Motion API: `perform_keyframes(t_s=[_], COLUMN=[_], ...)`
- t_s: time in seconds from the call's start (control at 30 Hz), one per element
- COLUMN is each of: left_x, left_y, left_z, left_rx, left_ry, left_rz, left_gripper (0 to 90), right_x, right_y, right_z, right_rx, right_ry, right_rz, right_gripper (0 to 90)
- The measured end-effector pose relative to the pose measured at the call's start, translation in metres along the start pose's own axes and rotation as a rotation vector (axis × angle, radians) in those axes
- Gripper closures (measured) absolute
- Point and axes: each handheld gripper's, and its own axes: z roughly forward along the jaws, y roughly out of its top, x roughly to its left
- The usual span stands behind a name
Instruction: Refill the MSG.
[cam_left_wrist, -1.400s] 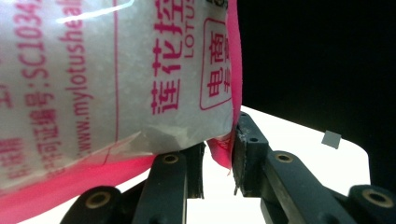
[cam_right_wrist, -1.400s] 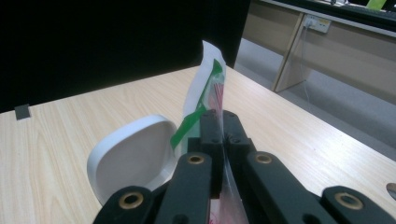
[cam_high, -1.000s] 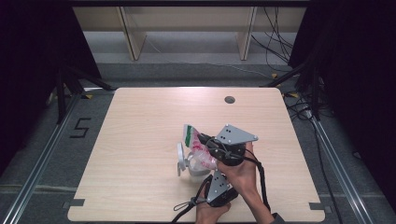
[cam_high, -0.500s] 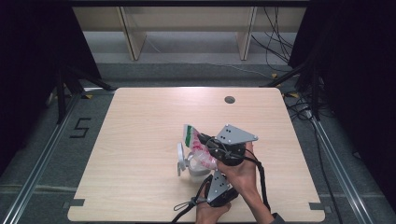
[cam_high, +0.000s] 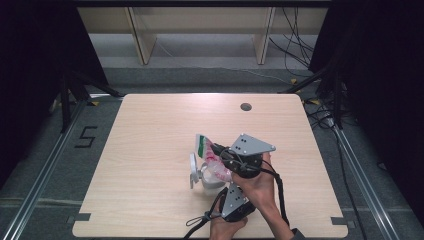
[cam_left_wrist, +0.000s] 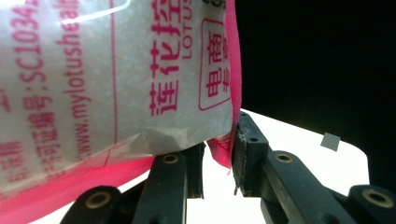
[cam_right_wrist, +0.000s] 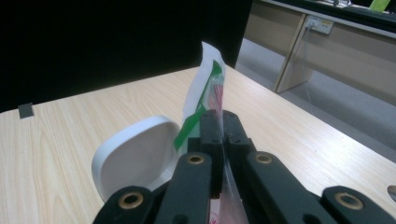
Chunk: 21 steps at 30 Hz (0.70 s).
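Two grippers: the right gripper has its jaws pressed tight on the upper edge of one plastic bag, and the left gripper pinches that bag's pink bottom corner, as we see in the left gripper view. We count one bag, of white grains with pink print, held just above the near middle of one pale wooden table, with one white lid propped beside it. Around it we note grey floor, two floor rails, pale shelving behind and dark curtains at both sides.
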Motion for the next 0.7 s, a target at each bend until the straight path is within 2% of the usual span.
perform_keyframes(t_s=[0.1, 0.13, 0.17, 0.2, 0.3, 0.37, 0.43, 0.47, 0.53, 0.6, 0.67, 0.7], left_x=[0.0004, 0.0007, 0.0005, 0.0002, 0.0007, 0.0004, 0.0004, 0.0002, 0.0006, -0.0001, 0.0006, 0.0005], left_y=[-0.0002, -0.0003, -0.0001, 0.0001, -0.0001, 0.0, 0.0005, 0.0002, -0.0003, 0.001, 0.0003, 0.0], left_z=[0.0001, 0.0006, 0.0003, -0.0001, 0.0005, -0.0002, -0.0008, -0.0007, 0.0004, -0.0015, 0.0005, 0.0008], left_rx=[-0.004, -0.006, -0.003, -0.001, -0.008, -0.009, 0.003, 0.003, -0.006, 0.008, -0.008, -0.008], left_ry=[0.002, -0.004, -0.004, 0.001, -0.006, 0.001, 0.005, 0.01, -0.004, 0.014, -0.002, -0.001], left_rz=[0.0, 0.002, 0.0, -0.002, 0.0, 0.001, 0.001, 0.0, -0.001, 0.005, 0.001, -0.001], left_gripper=[75.4, 75.4, 75.4, 75.4, 75.4, 75.4, 75.4, 75.4, 75.4, 75.4, 75.4, 75.4], right_x=[-0.0008, 0.0, -0.0001, -0.0002, -0.0006, 0.0004, 0.0, 0.0005, -0.0003, 0.0007, 0.0002, 0.0005], right_y=[-0.0014, -0.0012, -0.0007, -0.0008, -0.001, -0.0007, 0.0, -0.0007, -0.0012, -0.0008, -0.0001, -0.0006], right_z=[0.0015, 0.0014, 0.0001, 0.0006, 0.0012, 0.0013, 0.0001, 0.0016, 0.0021, 0.0014, 0.0003, 0.0012], right_rx=[0.006, -0.009, 0.007, -0.003, 0.006, -0.001, 0.006, -0.002, 0.0, -0.01, 0.006, 0.0], right_ry=[0.005, -0.009, 0.008, -0.007, 0.001, -0.01, 0.006, -0.01, 0.004, -0.011, 0.007, -0.006], right_rz=[0.002, 0.002, 0.004, 0.005, -0.004, -0.002, -0.001, -0.001, -0.003, 0.009, -0.007, -0.008], right_gripper=[90.0, 90.0, 90.0, 90.0, 90.0, 90.0, 90.0, 90.0, 90.0, 90.0, 90.0, 90.0])
